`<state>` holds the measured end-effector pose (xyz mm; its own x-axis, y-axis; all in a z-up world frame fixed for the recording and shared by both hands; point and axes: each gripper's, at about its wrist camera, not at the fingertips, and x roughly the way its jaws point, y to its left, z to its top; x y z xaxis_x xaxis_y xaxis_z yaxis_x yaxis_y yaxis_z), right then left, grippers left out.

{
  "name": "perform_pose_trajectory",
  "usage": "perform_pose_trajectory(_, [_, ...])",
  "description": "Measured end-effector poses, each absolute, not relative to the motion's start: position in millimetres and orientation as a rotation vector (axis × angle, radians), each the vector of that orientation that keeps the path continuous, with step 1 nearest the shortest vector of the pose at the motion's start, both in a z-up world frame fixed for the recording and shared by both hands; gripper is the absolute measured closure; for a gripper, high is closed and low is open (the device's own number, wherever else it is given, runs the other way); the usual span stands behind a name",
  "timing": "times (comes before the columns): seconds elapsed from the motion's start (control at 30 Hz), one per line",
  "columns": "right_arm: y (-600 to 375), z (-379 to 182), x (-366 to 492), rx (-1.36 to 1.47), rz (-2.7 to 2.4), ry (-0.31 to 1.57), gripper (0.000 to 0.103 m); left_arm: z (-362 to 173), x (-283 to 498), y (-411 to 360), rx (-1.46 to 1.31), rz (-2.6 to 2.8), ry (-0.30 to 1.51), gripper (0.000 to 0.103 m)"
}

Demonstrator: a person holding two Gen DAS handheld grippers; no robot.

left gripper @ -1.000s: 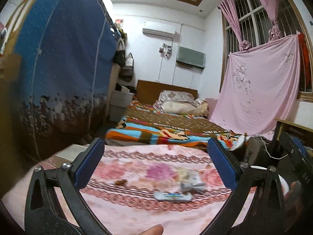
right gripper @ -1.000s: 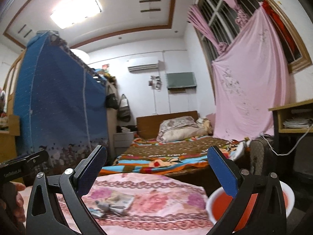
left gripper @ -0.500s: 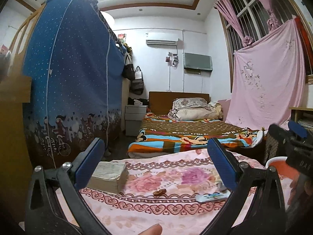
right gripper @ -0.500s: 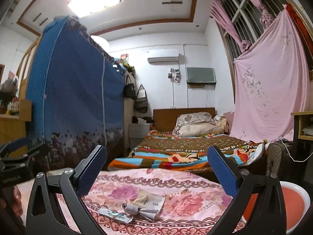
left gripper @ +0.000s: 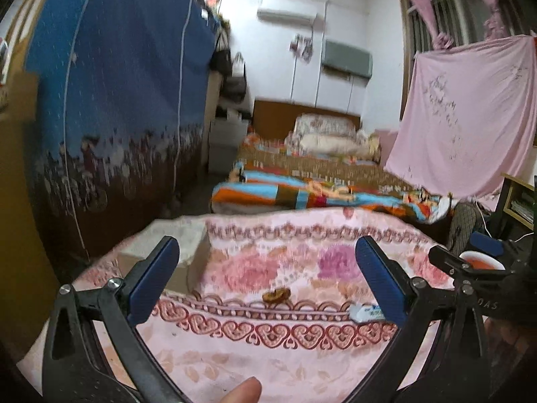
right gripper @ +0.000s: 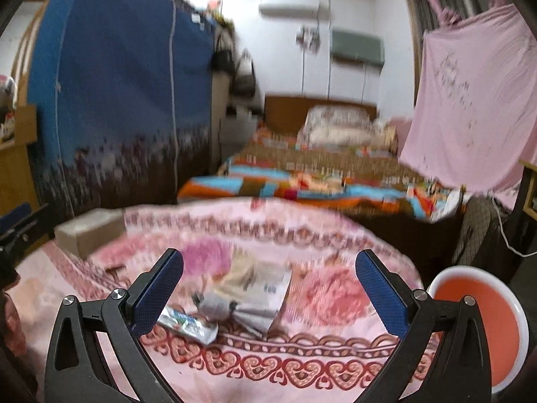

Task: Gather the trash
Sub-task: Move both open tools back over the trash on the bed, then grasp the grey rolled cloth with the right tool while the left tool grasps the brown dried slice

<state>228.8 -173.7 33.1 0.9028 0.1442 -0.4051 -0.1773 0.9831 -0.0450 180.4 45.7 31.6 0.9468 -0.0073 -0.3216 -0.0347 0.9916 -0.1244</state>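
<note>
Trash lies on a pink flowered cloth (right gripper: 302, 352). In the right wrist view a blue-and-white wrapper (right gripper: 188, 324), a crumpled grey scrap (right gripper: 218, 304) and a beige printed packet (right gripper: 255, 278) lie between the fingers of my right gripper (right gripper: 268, 288), which is open above them. In the left wrist view a small brown scrap (left gripper: 277, 296) lies between the fingers of my open left gripper (left gripper: 266, 275), and the wrapper's end (left gripper: 365, 312) shows by its right finger. An orange basin with a white rim (right gripper: 486, 329) stands to the right.
A thick worn book (right gripper: 89, 233) lies at the cloth's far left. Behind are a bed with a striped blanket (right gripper: 302, 181), a blue fabric wardrobe (right gripper: 117, 84) on the left and a pink sheet (right gripper: 476, 100) hanging at the right. A person's fingertip (left gripper: 243, 391) shows at the bottom edge.
Both grippers have tipped downward and come closer to the cloth, so the trash looks larger and lies between the right gripper's fingers. Both stayed open.
</note>
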Motion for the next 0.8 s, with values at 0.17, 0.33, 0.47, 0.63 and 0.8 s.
perform_pose_trajectory(0.17, [-171.4, 24.0, 236.9, -0.093, 0.173, 0.476, 0.0, 20.2, 200.4, 49.1, -0.157, -0.005, 0.452, 0.012])
perform_pose_trajectory(0.33, [-166.1, 16.6, 248.1, -0.104, 0.19, 0.55, 0.0, 7.8, 218.9, 51.4, -0.193, -0.043, 0.573, 0.018])
perform_pose_trajectory(0.47, [-162.6, 11.2, 255.3, -0.113, 0.202, 0.609, 0.0, -2.1, 234.3, 49.7, -0.21, -0.079, 0.667, 0.032])
perform_pose_trajectory(0.63, [-154.2, 4.0, 260.5, -0.148, 0.222, 0.657, 0.001, -17.0, 251.0, 50.1, -0.253, -0.111, 0.776, 0.052])
perform_pose_trajectory(0.8, [-149.6, -2.9, 265.7, -0.167, 0.243, 0.702, 0.006, -23.6, 255.9, 55.1, -0.286, -0.11, 0.807, 0.067])
